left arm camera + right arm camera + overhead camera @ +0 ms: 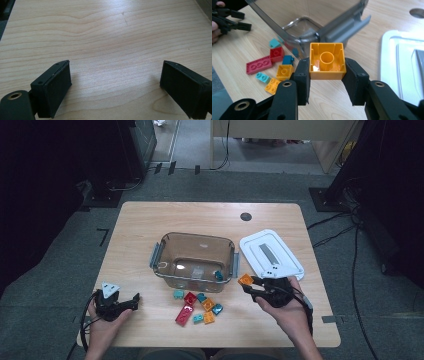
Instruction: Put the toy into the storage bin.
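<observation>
A lab-like workroom: a wooden table (150, 220) on grey carpet (60, 260), cables (340, 232) trailing past dark equipment stands (325, 197).

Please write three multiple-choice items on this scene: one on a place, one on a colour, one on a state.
1. Where does the white lid lie?
A. right of the bin
B. on the bin
C. on the floor

2. What colour is the brick in the right gripper?
A. red
B. orange
C. teal

3. How is the left gripper?
A. shut on a brick
B. open, empty
C. inside the bin

A: the lid rests on the table beside the bin.
B: its open underside shows orange.
B: bare table shows between its jaws.
</observation>
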A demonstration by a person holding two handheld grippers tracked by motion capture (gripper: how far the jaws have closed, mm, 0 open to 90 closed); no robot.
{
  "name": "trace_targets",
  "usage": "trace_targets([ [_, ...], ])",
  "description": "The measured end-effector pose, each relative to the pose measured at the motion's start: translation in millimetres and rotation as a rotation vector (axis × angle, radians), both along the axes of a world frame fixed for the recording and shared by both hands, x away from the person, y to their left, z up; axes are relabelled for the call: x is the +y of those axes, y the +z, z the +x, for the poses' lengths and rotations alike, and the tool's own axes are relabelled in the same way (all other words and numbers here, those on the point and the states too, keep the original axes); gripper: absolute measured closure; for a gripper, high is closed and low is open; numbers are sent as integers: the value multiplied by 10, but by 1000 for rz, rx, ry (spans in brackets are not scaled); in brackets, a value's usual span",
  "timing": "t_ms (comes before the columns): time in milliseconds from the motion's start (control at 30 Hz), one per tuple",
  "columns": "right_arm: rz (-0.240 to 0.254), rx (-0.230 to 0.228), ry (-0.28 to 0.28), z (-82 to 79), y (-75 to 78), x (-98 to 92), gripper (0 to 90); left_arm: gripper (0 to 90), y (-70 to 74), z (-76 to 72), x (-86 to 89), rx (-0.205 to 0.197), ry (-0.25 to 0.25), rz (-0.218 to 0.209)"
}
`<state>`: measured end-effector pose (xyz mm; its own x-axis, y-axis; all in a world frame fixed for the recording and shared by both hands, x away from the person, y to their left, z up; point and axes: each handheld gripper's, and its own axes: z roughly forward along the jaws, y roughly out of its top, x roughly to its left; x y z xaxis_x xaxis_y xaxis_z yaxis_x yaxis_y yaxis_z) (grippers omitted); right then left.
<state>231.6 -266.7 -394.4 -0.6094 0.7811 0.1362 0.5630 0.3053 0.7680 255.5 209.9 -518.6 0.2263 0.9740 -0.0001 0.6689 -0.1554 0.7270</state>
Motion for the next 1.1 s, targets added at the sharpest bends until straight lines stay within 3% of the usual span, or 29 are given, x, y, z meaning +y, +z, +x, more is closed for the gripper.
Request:
trace_targets([
  [300,3,-38,33,98,253,121,601,99,0,0,0,0,0,-1],
  [433,-5,-42,43,161,271,204,600,99,1,0,0,1,0,0],
  [833,-19,-24,78,502,179,601,600,99,2,0,1,1,0,0],
  [1100,-54,38,79,757,-8,799,599,99,-1,0,0,-2,1,-1],
])
